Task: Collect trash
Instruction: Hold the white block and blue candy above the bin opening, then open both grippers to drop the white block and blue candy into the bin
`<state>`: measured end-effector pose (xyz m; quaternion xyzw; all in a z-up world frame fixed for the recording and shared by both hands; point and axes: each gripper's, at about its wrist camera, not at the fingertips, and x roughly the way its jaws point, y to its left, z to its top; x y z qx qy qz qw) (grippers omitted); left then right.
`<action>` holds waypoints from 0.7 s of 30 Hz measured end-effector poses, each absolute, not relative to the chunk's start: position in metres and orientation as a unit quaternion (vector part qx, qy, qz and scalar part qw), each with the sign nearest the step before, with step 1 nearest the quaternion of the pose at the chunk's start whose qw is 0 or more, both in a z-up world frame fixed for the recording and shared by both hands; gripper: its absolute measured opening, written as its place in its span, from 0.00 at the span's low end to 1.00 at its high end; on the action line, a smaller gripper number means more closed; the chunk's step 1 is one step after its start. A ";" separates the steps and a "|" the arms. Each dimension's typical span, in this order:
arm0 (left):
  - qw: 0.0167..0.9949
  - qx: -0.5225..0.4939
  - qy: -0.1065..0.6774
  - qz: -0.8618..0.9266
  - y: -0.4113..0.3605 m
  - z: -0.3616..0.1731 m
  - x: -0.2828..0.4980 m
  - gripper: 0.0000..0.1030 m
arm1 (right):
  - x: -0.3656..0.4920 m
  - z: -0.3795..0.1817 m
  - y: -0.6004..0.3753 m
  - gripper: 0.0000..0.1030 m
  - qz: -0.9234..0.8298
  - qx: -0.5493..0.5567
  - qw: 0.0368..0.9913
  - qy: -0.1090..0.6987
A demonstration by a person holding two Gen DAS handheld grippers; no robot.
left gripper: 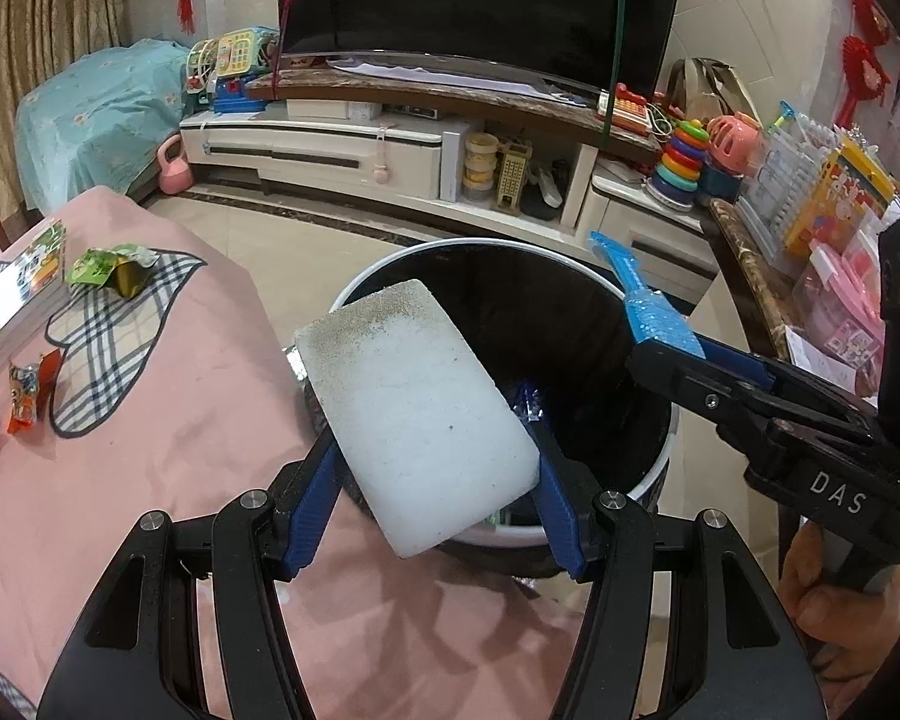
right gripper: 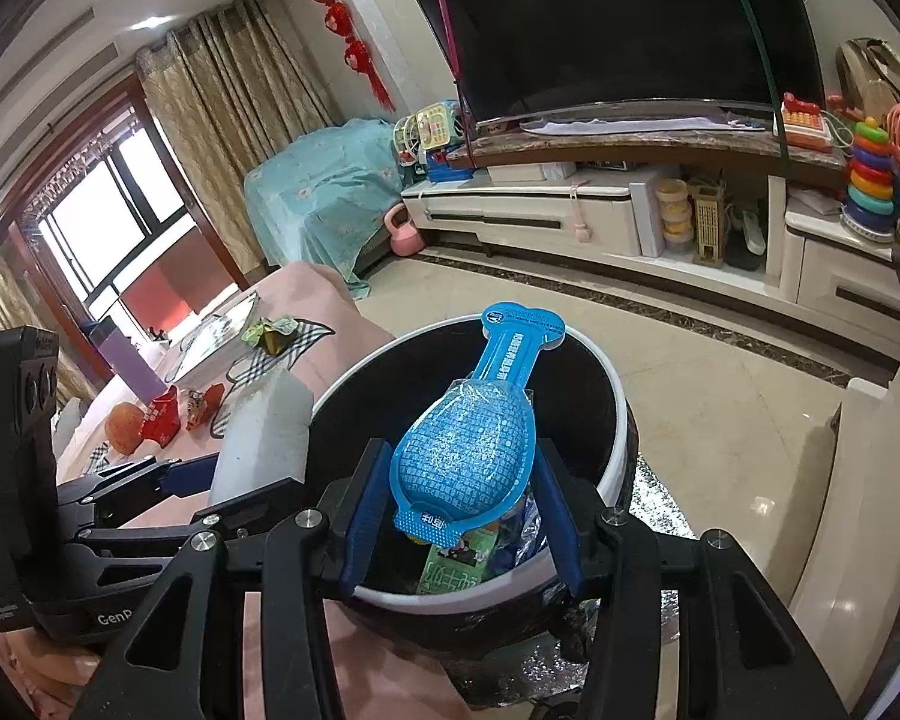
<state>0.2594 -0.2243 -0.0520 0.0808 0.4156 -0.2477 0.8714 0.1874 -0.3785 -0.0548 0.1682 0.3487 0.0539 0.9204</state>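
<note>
Left wrist view: left gripper [left gripper: 432,420], jaws clamped on a white rectangular foam block [left gripper: 417,414] w/ a brownish dusty patch at its far end. Block hangs over the near-left rim of the black round trash bin with a white rim [left gripper: 660,480]. Right gripper [left gripper: 678,354] comes in from the right, jaws holding a blue plastic blister pack [left gripper: 636,294] above the bin. On the pink-covered worktop [left gripper: 168,420]: green crumpled wrapper [left gripper: 111,267] on a plaid cloth, orange snack wrapper [left gripper: 24,399] near the left edge.

Right wrist view: right gripper [right gripper: 465,480], jaws closed on the blister pack's [right gripper: 468,444] wide end, narrow end pointing away, over the bin [right gripper: 615,420] opening. Green packet [right gripper: 450,570] + foil bits lie inside the bin. Foam block [right gripper: 267,438] sits left, in the left gripper's [right gripper: 210,474] grip.
</note>
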 end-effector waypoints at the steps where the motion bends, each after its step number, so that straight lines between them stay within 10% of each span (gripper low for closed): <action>1: 0.871 0.081 0.416 -0.248 -0.225 -0.052 0.260 0.58 | 0.189 -0.055 -0.379 0.47 0.054 0.168 0.920 0.350; 21: 0.866 0.076 0.431 -0.242 -0.225 -0.061 0.270 0.73 | 0.203 -0.063 -0.394 0.55 0.054 0.188 0.912 0.360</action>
